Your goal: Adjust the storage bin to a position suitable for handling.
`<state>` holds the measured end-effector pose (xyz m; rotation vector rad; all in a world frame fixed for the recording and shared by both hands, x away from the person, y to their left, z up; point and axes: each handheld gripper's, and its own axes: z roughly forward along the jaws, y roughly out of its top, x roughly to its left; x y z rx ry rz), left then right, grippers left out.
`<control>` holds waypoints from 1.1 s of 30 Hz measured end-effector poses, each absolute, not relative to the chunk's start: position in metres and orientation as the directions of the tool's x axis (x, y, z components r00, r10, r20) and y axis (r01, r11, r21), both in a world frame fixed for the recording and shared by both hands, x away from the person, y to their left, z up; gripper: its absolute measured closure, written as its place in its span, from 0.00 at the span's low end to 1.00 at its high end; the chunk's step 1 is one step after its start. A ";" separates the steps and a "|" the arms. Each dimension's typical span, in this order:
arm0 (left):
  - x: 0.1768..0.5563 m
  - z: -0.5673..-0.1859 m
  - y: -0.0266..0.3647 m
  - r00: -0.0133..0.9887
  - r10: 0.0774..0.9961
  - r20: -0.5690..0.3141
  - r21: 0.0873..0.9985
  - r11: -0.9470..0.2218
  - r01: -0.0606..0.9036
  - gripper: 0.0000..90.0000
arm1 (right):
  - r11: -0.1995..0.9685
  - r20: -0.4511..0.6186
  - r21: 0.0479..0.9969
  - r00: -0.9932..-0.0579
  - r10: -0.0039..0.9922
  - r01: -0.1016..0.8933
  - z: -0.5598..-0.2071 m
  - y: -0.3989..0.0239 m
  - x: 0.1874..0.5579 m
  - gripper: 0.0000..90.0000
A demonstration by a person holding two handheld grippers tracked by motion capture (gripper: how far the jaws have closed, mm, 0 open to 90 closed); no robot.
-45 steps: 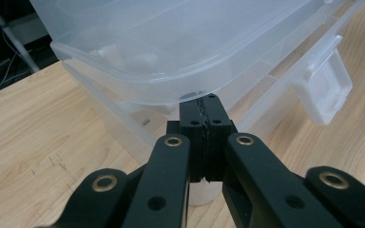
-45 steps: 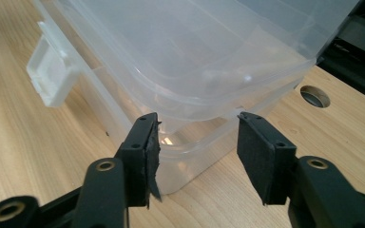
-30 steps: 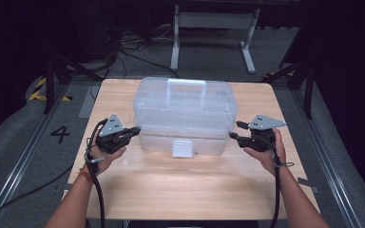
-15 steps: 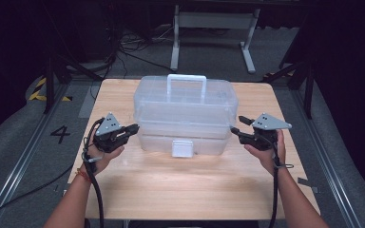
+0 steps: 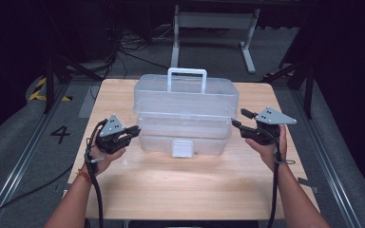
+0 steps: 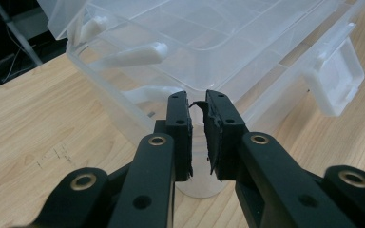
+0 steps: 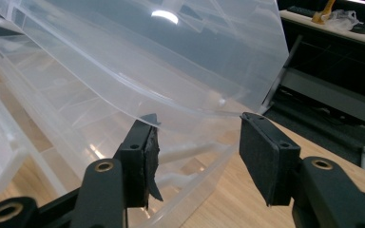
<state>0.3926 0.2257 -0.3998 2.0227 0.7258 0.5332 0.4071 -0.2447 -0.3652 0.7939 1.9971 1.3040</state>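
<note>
Clear plastic storage box (image 5: 186,114) stands in the middle of the wooden surface (image 5: 180,187), its white carry handle (image 5: 187,77) upright on top and its white latch (image 5: 182,147) on the front wall that faces the person. The lid sits raised above the lower tray, with a gap between them at both ends of the box.

Left tool (image 5: 132,131) is at the box's left end, low down, just beside the bottom corner. In the left gripper view (image 6: 198,111) its two black jaws stand almost together, with a narrow slit between the pads; they have just been opening a little, and nothing is between them. Their tips lie right at the clear wall of the box; I cannot tell whether they touch it.

Right tool (image 5: 241,119) is at the box's right end, higher up, level with the lid's edge. In the right gripper view (image 7: 197,135) its jaws stand well apart. The curved rim of the lid passes just above them and comes down to the tip of the left-hand jaw, but the pads do not press on it. The tray of the box lies behind and below the jaws.
</note>
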 end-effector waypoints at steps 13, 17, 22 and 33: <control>0.393 -0.401 0.226 0.734 0.674 0.079 0.859 -0.419 0.292 0.88 | 0.324 -0.185 0.937 -0.601 0.778 0.131 -0.352 -0.234 0.425 0.57; 0.394 -0.401 0.226 0.735 0.673 0.083 0.860 -0.421 0.288 0.87 | 0.334 -0.199 0.934 -0.593 0.780 0.125 -0.348 -0.230 0.430 0.58; 0.395 -0.402 0.226 0.735 0.673 0.081 0.862 -0.418 0.288 0.87 | 0.328 -0.204 0.937 -0.580 0.789 0.117 -0.344 -0.228 0.436 0.60; 0.396 -0.402 0.227 0.735 0.673 0.077 0.864 -0.413 0.287 0.86 | 0.306 -0.204 0.946 -0.536 0.820 0.109 -0.332 -0.224 0.446 0.63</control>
